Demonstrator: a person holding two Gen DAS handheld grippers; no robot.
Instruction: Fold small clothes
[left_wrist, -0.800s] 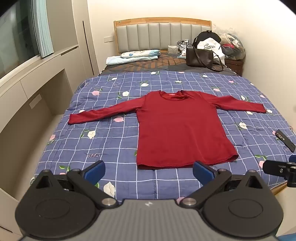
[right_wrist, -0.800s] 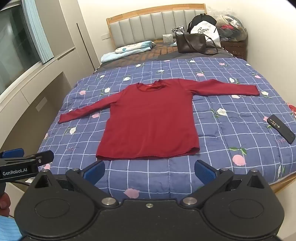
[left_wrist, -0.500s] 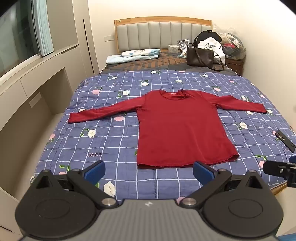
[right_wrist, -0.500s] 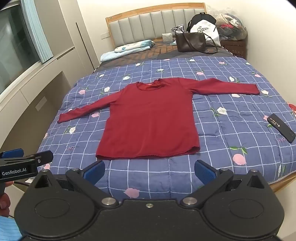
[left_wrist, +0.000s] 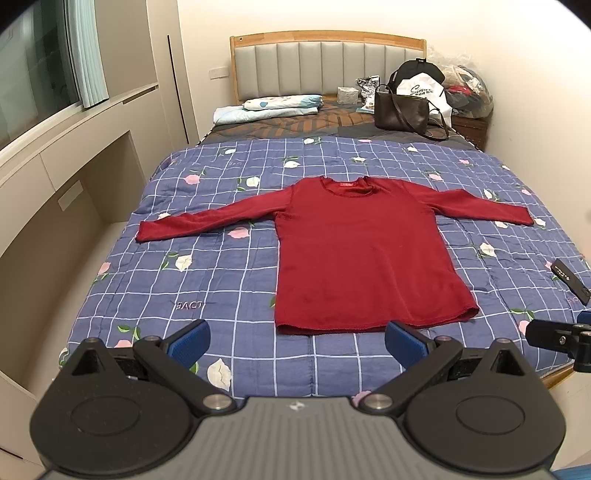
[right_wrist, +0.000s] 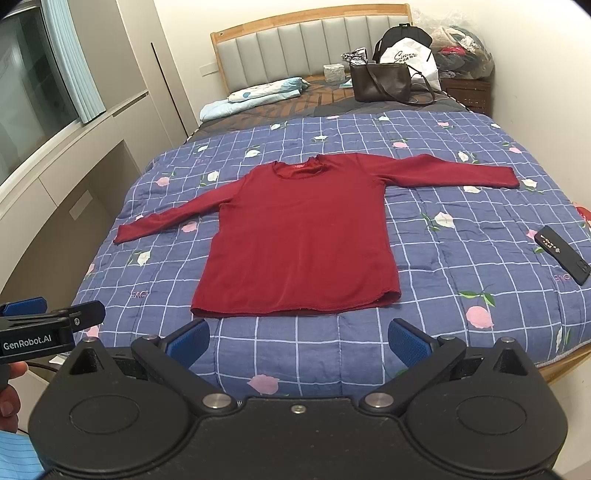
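Blue checked quilt (left_wrist: 229, 280) covers the bed, and a red shirt (left_wrist: 362, 258) lies flat on it; left gripper (left_wrist: 297, 338) and right gripper (right_wrist: 299, 338) hover released, holding nothing.

walls: plain cream (left_wrist: 535, 74) | bed (left_wrist: 221, 280): blue checked floral quilt, wooden frame | headboard (left_wrist: 325, 66): grey padded panels | window (left_wrist: 33, 85): left side, dark, pale green curtain (left_wrist: 86, 51) | built-in beige cabinets (left_wrist: 55, 192) below it | nightstand (right_wrist: 467, 90): dark wood, far right corner

Bed (left_wrist: 221, 295) with blue checked floral quilt, red long-sleeved top (left_wrist: 362, 254) spread flat, black phone (right_wrist: 563, 254), brown handbag (left_wrist: 400, 110)
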